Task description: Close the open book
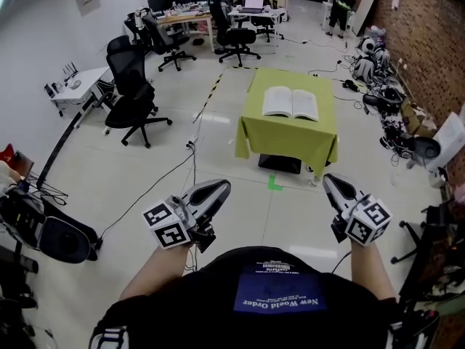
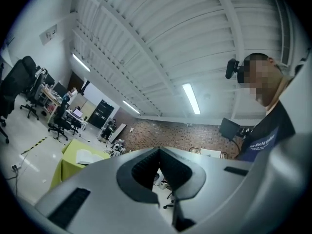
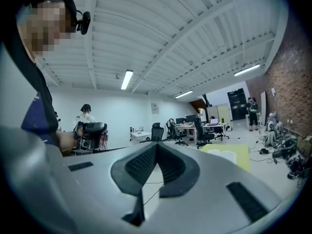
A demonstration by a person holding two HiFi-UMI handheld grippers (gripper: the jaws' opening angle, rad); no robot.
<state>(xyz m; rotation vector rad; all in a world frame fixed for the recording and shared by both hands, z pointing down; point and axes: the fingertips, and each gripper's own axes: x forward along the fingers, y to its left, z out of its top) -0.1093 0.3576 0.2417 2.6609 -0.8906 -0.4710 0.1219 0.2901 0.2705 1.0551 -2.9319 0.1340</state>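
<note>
An open book [image 1: 290, 102] with white pages lies flat on a small table under a yellow-green cloth [image 1: 323, 132], some way ahead of me across the floor. My left gripper [image 1: 221, 190] is held low at the left, shut and empty. My right gripper [image 1: 330, 182] is at the right, also shut with nothing in it. Both point roughly toward the table and are well short of it. The left gripper view shows the book [image 2: 87, 156] on the cloth far off at the left; in the right gripper view the book [image 3: 228, 155] shows at the right.
Black office chairs [image 1: 132, 93] stand left of the path, with desks [image 1: 185, 13] behind. A cable [image 1: 163, 182] runs over the floor near my left gripper. Equipment and robots [image 1: 385, 100] line the brick wall at the right. A green mark [image 1: 274, 183] is on the floor before the table.
</note>
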